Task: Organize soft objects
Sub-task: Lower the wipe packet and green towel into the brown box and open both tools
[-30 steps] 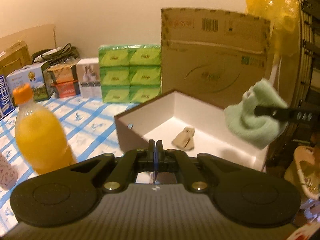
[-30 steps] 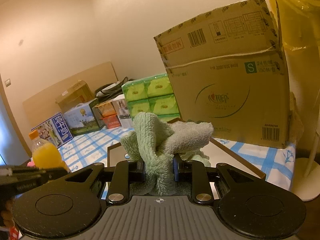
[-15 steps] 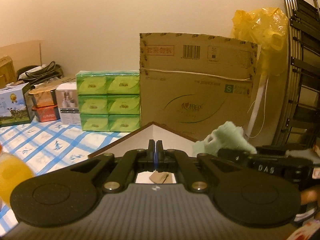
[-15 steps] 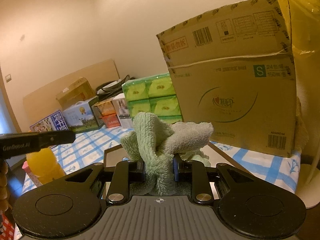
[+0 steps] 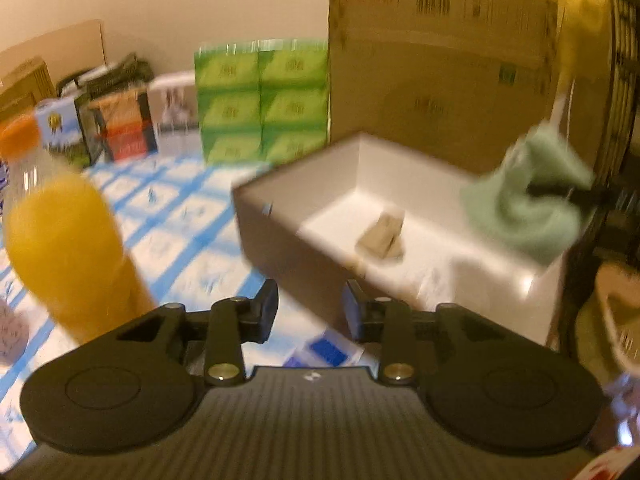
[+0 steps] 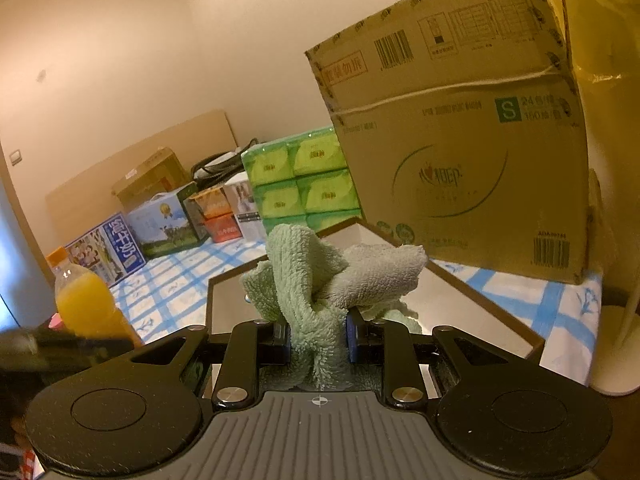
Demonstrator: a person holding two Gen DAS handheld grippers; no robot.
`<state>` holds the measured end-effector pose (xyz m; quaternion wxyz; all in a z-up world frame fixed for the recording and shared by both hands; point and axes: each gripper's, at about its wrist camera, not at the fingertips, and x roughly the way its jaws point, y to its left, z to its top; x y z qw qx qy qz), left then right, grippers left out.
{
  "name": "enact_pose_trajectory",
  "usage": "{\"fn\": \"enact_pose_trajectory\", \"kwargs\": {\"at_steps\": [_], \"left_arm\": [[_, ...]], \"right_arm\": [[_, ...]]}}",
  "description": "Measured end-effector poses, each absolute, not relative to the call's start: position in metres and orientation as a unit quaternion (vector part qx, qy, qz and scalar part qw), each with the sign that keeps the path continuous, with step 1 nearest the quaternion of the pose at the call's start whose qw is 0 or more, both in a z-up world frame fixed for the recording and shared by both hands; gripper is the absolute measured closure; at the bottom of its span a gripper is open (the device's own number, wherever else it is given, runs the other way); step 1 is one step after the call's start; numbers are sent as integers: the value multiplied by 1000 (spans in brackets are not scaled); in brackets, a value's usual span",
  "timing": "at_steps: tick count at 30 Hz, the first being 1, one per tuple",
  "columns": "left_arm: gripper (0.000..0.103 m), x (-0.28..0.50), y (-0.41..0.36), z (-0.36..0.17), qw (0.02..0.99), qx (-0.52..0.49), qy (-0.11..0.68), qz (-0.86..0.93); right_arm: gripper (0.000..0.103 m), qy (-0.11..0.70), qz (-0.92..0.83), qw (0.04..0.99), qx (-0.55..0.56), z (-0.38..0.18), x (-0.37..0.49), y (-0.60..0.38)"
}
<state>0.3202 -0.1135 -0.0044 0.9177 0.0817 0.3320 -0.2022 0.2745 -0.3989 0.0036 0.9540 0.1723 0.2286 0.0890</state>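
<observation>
One green towel (image 6: 320, 288) between right jaws

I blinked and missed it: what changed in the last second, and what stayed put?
The left tool was shut and has opened, holding nothing. Its view swung up, then back down over the white box. The right tool still grips the green towel above that box. The small tan item stays inside.

Table under blue-and-white checked cloth (image 5: 176, 220). Open white-lined box (image 5: 280, 240) sits on cloth. Behind box: large cardboard carton (image 6: 460, 152) and stacked green tissue packs (image 5: 262, 100). Left of box: orange juice bottle (image 5: 60, 240). Beyond bottle, far left of box: milk cartons (image 6: 168, 220) and small boxes (image 5: 128, 128).
</observation>
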Motion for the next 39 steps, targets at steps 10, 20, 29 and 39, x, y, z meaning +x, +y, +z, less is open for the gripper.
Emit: {"fn": "enact_pose_trajectory", "kwargs": {"at_steps": [10, 20, 29, 39], "left_arm": [[44, 342, -117, -75, 859, 159, 413, -258], [41, 369, -124, -116, 838, 195, 436, -264], [75, 367, -116, -112, 850, 171, 422, -266], [76, 350, -102, -81, 870, 149, 399, -249]], "right_arm": [[79, 249, 92, 948, 173, -8, 275, -393], [78, 261, 81, 947, 170, -18, 284, -394], [78, 267, 78, 946, 168, -22, 287, -391], [78, 262, 80, 947, 166, -17, 286, -391]]}}
